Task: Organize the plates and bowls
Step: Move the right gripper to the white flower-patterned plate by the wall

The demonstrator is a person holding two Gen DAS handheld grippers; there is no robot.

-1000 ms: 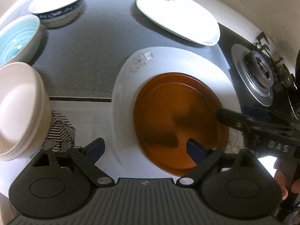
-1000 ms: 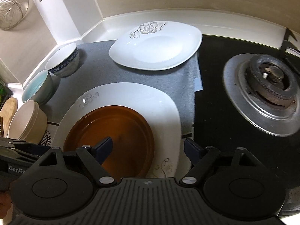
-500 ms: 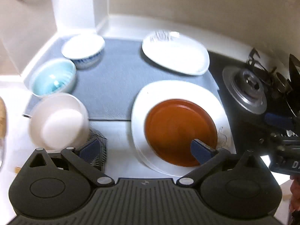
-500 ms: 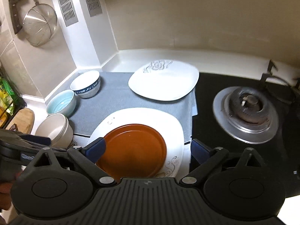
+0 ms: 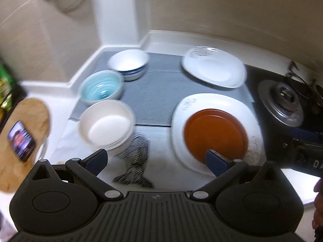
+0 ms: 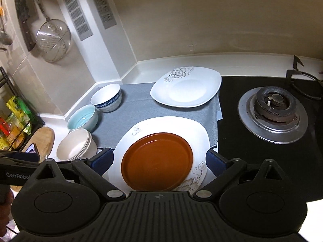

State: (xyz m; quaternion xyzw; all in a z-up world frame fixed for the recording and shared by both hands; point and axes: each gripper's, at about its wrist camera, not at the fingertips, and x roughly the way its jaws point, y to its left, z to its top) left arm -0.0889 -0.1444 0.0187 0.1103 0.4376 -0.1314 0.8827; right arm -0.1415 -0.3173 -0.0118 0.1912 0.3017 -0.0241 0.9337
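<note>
Now both grippers, left gripper [image 5: 155, 161] & right gripper [image 6: 159, 160], are backing up w/ jaws just spreading wide and empty, leaving the brown plate [image 6: 157, 161] on the white plate [image 6: 171, 125], so prob. the far white plate [image 6: 185, 86] is coming next.

White countertop [image 6: 141, 71] carries a grey mat [image 6: 129, 111], a black hob [image 6: 252, 141] and a wooden board [image 6: 45, 139]. On the mat: two white plates [image 6: 187, 88] [image 6: 199, 133] and two bowls [image 6: 107, 95] [image 6: 82, 118]. Cream bowls [image 6: 75, 148] stand just off it.
</note>
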